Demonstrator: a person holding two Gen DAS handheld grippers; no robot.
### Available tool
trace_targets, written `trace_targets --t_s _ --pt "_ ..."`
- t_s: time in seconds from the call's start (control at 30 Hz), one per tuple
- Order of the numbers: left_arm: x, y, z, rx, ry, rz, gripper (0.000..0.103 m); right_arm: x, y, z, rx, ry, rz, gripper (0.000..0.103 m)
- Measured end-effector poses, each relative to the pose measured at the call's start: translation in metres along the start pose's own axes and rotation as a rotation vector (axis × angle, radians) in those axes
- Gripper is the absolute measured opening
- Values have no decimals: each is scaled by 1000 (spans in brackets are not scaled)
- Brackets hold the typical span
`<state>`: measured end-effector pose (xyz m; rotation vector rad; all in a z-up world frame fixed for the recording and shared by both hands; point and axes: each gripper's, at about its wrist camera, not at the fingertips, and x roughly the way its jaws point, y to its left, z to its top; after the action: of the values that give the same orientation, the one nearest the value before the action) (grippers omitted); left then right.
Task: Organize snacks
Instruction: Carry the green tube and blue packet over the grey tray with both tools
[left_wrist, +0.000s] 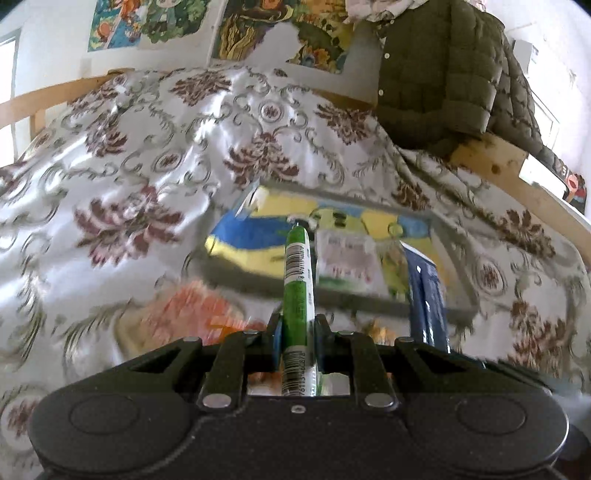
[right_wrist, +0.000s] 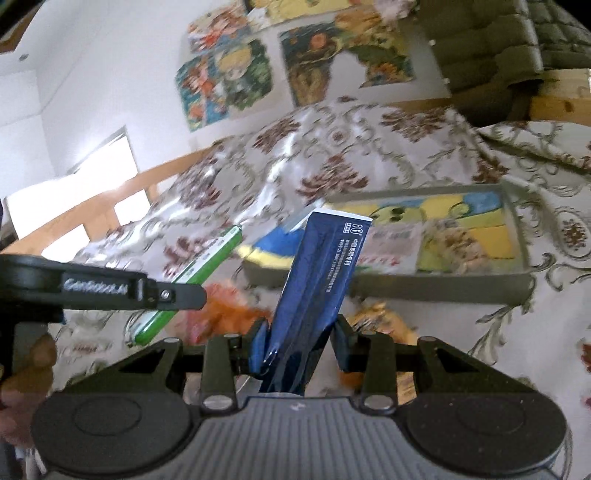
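Carrying, both hands: each gripper bears one snack above the bed, short of the tray.
Left gripper (left_wrist: 298, 341): jaws nearly together, clamped edge-on upon a thin green-and-white flat snack packet with a barcode (left_wrist: 297, 280), which juts forward towards the tray.
Right gripper (right_wrist: 301, 341): jaws part-way apart, clamped on the lower end of a dark blue glossy carton with white print (right_wrist: 317, 280), which leans to the right.
Destination: a shallow grey rectangular tray with a yellow-and-blue cartoon picture on its floor (right_wrist: 517, 229), lying ahead on the white floral satin bedcover (left_wrist: 155, 147); pale packets already lie inside.
Risk, slip: the green packet is pinched on its narrow edge and probably pivots if swung quickly.
Risk, tilt: the carton is held low; its free upper end could twist out of the pads.
Risk, collision: the two snacks travel close beside each other and may knock together over the tray.
Obstacle, near rim: the tray wall must be cleared.
Obstacle, below: blurred orange wrappers (left_wrist: 192, 310) lie loose before the tray.
Surroundings: an olive quilted jacket (left_wrist: 443, 85) hangs at upper right, well apart; cartoon posters (right_wrist: 225, 81) on the wall.
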<state>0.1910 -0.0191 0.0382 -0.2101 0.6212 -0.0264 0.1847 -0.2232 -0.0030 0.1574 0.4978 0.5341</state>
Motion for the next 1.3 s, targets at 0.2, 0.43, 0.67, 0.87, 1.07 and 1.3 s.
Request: trace_targets --t_s 0.2,0.43,0.67,0.87,1.07,1.3 --pt "36 -22 30 42 -31 0 18 16 -26 24 0 -60 -31 40" --pt "86 -46 58 95 -35 11 18 47 -64 62 -25 -157 -87 40" --pt "137 -66 74 122 -26 10 18 78 -94 76 -32 -171 -106 40" --pt "170 -67 71 122 -18 28 18 99 -97 71 -82 -132 -127 40" --pt "189 -51 61 66 39 47 18 114 -92 61 -140 -60 -153 40" --pt "196 -43 53 67 79 65 19 123 -89 52 -158 -17 -156 31"
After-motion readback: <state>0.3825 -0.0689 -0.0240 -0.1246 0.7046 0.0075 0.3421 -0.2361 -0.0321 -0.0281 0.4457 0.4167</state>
